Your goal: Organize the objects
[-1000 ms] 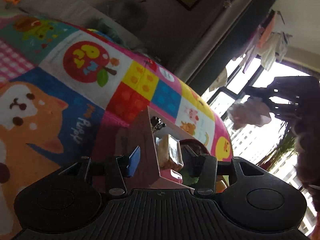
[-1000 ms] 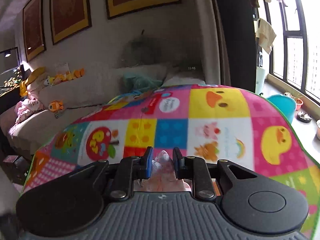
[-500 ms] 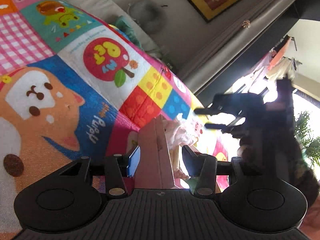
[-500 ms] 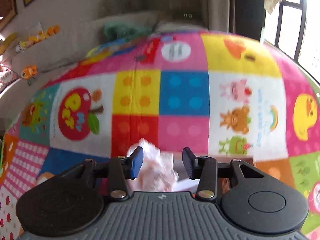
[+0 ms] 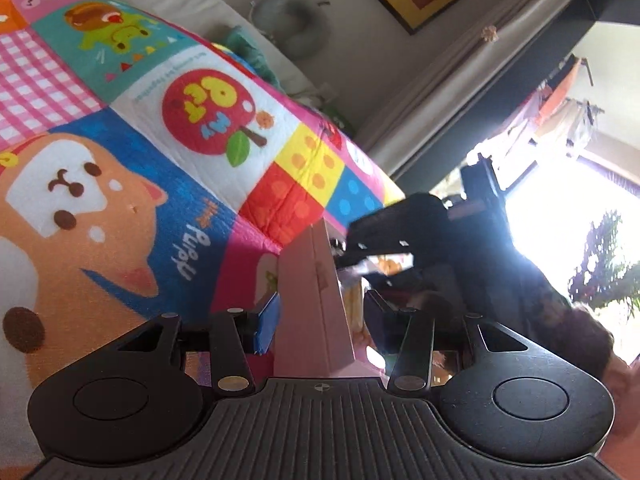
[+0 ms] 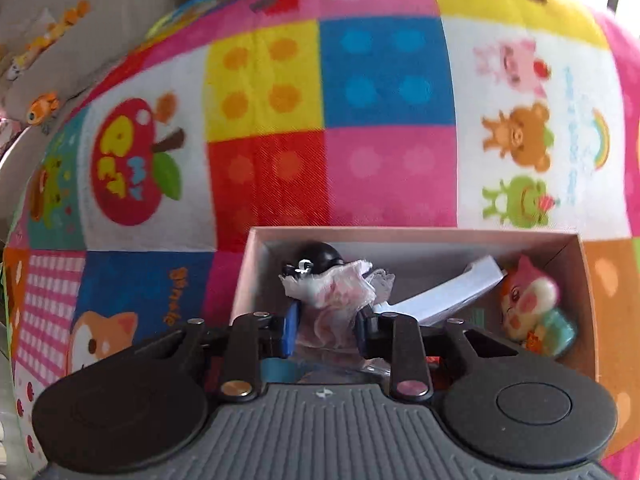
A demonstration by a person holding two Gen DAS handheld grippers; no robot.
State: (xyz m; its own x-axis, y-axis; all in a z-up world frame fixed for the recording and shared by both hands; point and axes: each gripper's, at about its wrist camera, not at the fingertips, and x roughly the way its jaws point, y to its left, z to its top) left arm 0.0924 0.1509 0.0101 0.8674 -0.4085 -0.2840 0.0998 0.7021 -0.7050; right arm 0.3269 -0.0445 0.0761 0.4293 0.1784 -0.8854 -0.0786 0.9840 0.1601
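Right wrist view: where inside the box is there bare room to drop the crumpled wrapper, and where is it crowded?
Bare floor shows along the box back wall, between the black toy and the white card. The right corner is crowded by the pink figurine; the near side under the right gripper and the crumpled wrapper looks cluttered.

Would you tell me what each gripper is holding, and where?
Left gripper straddles the pink box wall. Right gripper brackets a crinkled plastic-wrapped item; contact unclear.
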